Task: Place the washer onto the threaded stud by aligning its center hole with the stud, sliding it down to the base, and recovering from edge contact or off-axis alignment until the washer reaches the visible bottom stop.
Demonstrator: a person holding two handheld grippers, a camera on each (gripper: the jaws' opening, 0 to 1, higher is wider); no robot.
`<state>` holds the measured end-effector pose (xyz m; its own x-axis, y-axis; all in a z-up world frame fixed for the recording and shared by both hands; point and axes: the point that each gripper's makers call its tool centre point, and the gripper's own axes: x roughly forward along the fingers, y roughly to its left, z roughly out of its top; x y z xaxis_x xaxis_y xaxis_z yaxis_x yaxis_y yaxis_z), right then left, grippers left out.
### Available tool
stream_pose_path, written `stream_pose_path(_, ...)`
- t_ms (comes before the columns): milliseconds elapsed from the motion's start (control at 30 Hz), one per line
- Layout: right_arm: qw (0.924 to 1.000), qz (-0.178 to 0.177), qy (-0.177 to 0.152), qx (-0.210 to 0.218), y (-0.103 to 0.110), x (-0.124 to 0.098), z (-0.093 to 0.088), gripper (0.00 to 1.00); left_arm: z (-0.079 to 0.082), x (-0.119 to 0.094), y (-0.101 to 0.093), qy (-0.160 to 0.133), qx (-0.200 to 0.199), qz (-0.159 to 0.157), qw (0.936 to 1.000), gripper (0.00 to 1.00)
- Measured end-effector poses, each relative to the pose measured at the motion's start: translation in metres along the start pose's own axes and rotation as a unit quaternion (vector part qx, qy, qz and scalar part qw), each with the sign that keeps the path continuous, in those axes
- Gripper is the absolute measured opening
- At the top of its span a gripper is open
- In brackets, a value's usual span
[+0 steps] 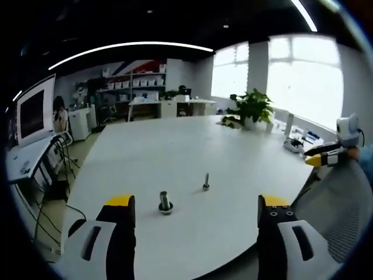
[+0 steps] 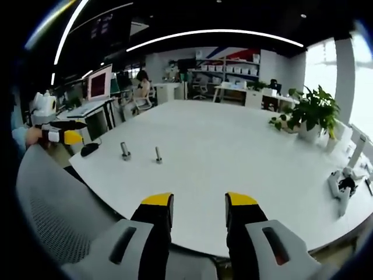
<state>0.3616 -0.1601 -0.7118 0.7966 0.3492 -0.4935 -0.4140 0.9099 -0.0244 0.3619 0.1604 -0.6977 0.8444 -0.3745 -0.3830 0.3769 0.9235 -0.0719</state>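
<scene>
- Left gripper (image 1: pixel 197 211), left gripper view: the two yellow-tipped fingers (image 1: pixel 120 202) stand wide apart with nothing between them and nothing touching them. They hover above the near edge of the white surface (image 1: pixel 175 151).
- Right gripper (image 2: pixel 198 201), right gripper view: its fingers (image 2: pixel 157 200) are apart, with a narrower gap than the left pair, holding nothing. They are over the near edge of the same surface.
- The right gripper also shows at the right side of the left gripper view, beside a grey mesh chair back (image 1: pixel 341 204). The left gripper shows at the left side of the right gripper view, held in a hand.
- Threaded stud (image 1: pixel 206 182): stands upright on the surface, well ahead of the left fingers and apart from both grippers.
- Second metal piece (image 1: pixel 165 203): a short upright part with a wider ring at its base, standing near the stud, nearer the left fingers. Whether that ring is the washer cannot be told at this size.
- In the right gripper view the same two pieces stand side by side at the left part of the surface, well apart from the right fingers.
- Potted plant (image 1: pixel 252 109) stands at the far side of the surface by the windows.
</scene>
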Motion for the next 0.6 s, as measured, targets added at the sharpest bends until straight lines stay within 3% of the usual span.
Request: stream_pose_path(600, 0.9999, 0.012, -0.01, 0.006, 0.0018, 0.0001, 0.0018, 0.33, -0.0068, 0.0017, -0.0036, 0.019, 0.002, -0.009, 0.9998, 0.84)
